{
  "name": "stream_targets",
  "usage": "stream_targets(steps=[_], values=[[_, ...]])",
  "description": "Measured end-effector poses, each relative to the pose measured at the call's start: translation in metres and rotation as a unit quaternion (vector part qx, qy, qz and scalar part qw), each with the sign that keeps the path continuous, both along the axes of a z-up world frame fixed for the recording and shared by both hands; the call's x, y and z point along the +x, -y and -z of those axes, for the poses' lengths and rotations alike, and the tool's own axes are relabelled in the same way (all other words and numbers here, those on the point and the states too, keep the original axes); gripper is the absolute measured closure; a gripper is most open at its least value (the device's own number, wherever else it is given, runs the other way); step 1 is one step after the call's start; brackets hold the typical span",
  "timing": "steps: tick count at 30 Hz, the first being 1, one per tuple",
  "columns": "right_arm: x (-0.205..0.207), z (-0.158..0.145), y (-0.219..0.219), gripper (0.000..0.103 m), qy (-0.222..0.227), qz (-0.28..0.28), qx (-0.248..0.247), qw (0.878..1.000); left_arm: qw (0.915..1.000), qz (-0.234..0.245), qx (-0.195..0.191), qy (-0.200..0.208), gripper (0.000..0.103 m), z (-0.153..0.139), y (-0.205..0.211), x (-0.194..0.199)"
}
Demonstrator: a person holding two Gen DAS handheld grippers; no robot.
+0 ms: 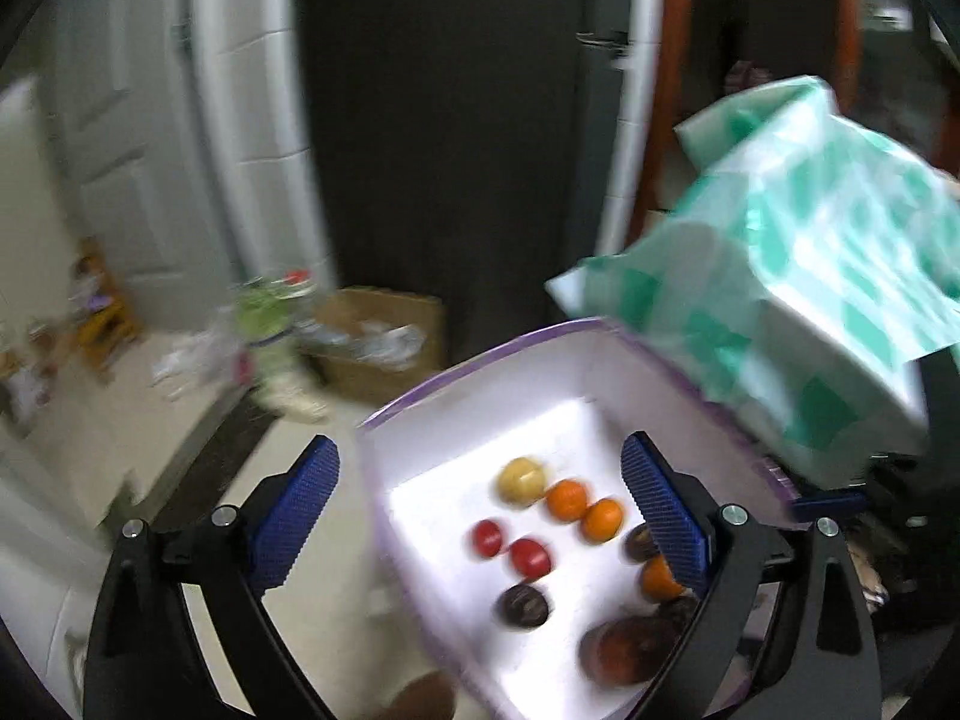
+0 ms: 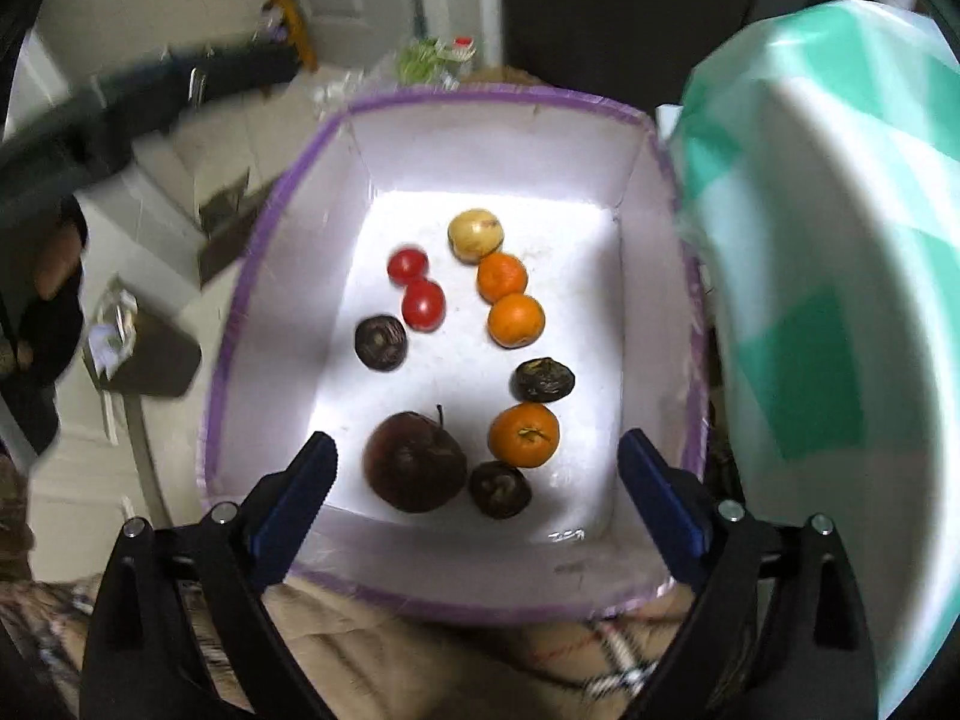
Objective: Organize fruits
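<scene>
A white box with a purple rim holds several fruits: a dark red apple, oranges, two red tomatoes, a yellow fruit and dark shrivelled fruits. My right gripper is open and empty, hovering over the box's near end above the apple. My left gripper is open and empty, at the box's left side, with its right finger over the fruits. The oranges and tomatoes show there too, blurred.
A white box with a green-patterned wrap stands right of the fruit box, also in the left wrist view. A cardboard box and clutter lie on the floor beyond. A patterned cloth lies under the fruit box.
</scene>
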State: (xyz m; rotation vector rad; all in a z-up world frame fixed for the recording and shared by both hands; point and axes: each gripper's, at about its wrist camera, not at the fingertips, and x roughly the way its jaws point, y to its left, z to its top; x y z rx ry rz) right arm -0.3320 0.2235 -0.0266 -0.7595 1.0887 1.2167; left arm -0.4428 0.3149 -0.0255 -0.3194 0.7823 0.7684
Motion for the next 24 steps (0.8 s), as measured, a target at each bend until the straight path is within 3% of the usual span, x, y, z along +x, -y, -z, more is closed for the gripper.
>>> stream_targets(steps=[2,4,8,14,24], values=[[0.001,-0.008,0.003,0.008,0.002,0.019,0.012,1.000,0.9996,-0.018,-0.013,-0.019,0.011,0.013,-0.012,0.002],[0.000,-0.012,0.003,0.008,0.017,0.033,0.015,0.999,0.9977,-0.009,-0.046,-0.048,0.011,0.028,-0.012,0.007],[0.002,-0.003,-0.001,0.003,0.038,0.048,-0.009,0.998,0.9951,0.013,-0.069,-0.070,0.011,0.041,0.006,0.014],[0.015,0.033,-0.008,0.003,0.041,0.083,-0.058,0.994,0.9911,0.018,-0.101,-0.084,0.011,0.067,0.013,0.023],[0.023,0.037,-0.010,0.003,0.034,0.097,-0.059,0.993,0.9893,0.014,-0.117,-0.087,0.011,0.077,0.007,0.024]])
